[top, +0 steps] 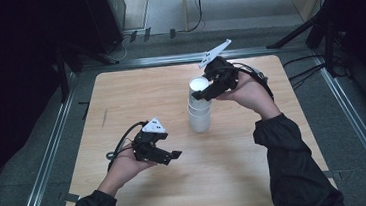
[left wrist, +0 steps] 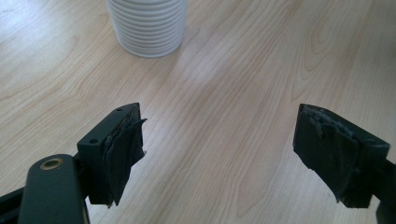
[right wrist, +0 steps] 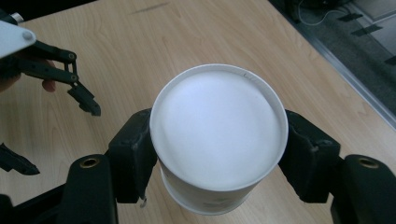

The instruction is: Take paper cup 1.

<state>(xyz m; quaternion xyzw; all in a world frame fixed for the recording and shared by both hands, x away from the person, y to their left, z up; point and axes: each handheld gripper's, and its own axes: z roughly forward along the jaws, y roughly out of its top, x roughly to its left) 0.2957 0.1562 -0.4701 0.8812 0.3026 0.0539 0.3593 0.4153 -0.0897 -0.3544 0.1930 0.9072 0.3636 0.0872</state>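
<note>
A stack of white paper cups (top: 200, 116) stands upside down in the middle of the wooden table (top: 120, 98). My right gripper (top: 201, 92) comes in from the right and is shut on the top cup (top: 199, 85), one pad on each side just below its base. In the right gripper view the top cup (right wrist: 218, 126) sits between the pads of my right gripper (right wrist: 218, 156), with the cup under it (right wrist: 205, 201) showing below. My left gripper (top: 173, 156) hovers open and empty near the table's front left. In its own view the left gripper (left wrist: 219, 154) faces the ribbed stack (left wrist: 148, 25).
Metal rails (top: 50, 155) border the table on the floor, and cables (top: 308, 69) trail off its far right. A dark cabinet (top: 105, 14) stands behind the table. Bare wood lies around the cup stack on all sides.
</note>
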